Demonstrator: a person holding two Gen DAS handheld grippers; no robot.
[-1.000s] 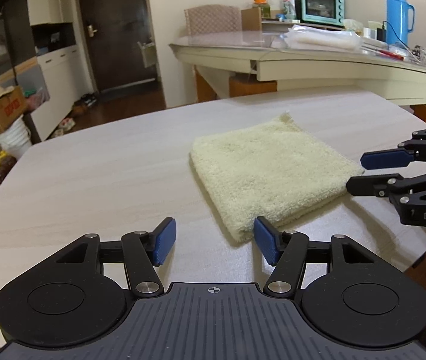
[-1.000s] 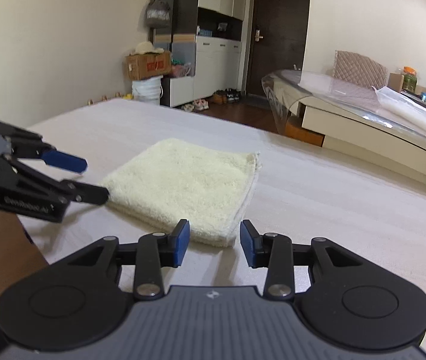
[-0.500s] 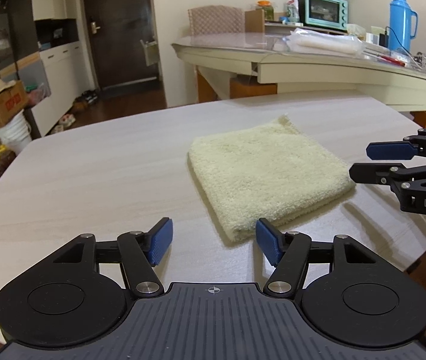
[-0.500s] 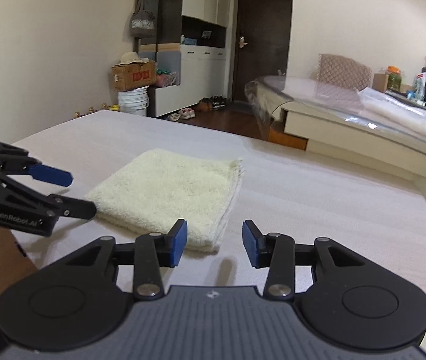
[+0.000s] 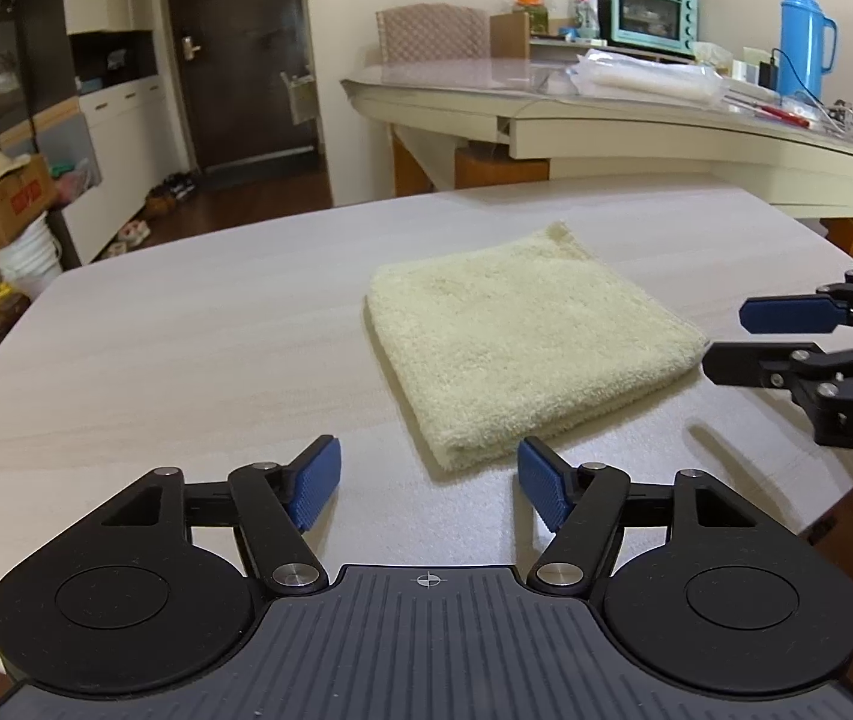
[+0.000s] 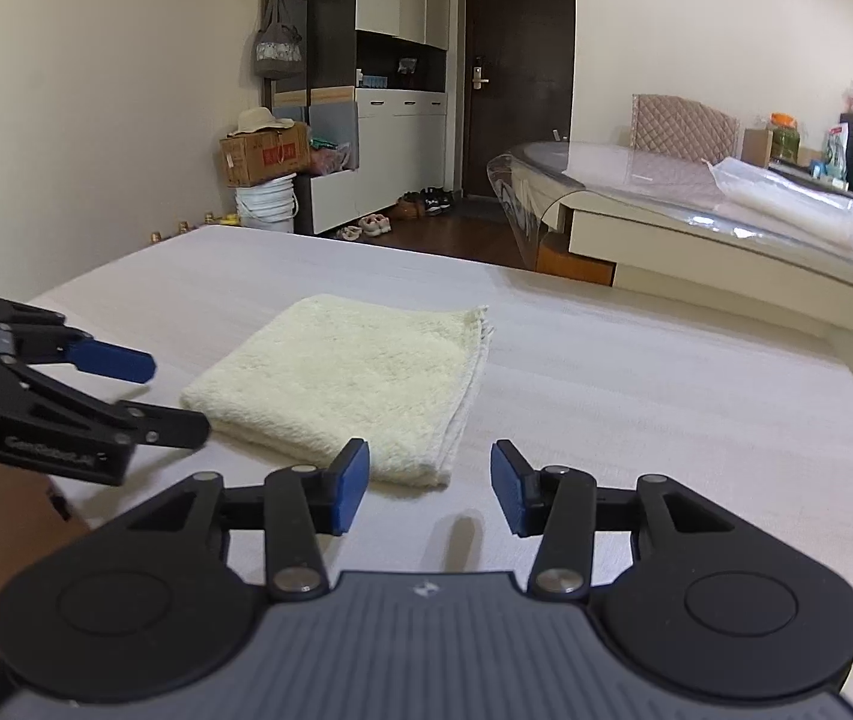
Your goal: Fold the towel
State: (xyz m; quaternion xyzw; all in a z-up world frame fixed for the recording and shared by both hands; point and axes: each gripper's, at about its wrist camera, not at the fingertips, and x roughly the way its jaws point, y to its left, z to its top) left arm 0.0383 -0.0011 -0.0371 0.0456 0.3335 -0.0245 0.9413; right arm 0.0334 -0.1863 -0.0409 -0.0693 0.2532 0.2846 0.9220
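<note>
A pale yellow towel (image 5: 522, 336) lies folded into a thick square on the light wood-grain table (image 5: 186, 330). My left gripper (image 5: 429, 483) is open just short of the towel's near corner, holding nothing. In that same view my right gripper (image 5: 732, 336) comes in from the right edge, open, beside the towel's right corner. In the right wrist view the towel (image 6: 348, 378) lies ahead and slightly left, and my right gripper (image 6: 429, 486) stands open at its near corner. There my left gripper (image 6: 171, 396) reaches in from the left, open, close to the towel's left corner.
Behind the table stands a cream counter (image 5: 636, 126) with a teal toaster oven (image 5: 654, 15), a blue thermos (image 5: 801, 39) and plastic bags. A cardboard box on a white bucket (image 6: 264, 180), cabinets and a dark door (image 6: 516, 72) are farther back. The table's near edge lies close to both grippers.
Both grippers have drawn back slightly from the towel and stay open. The towel has not moved.
</note>
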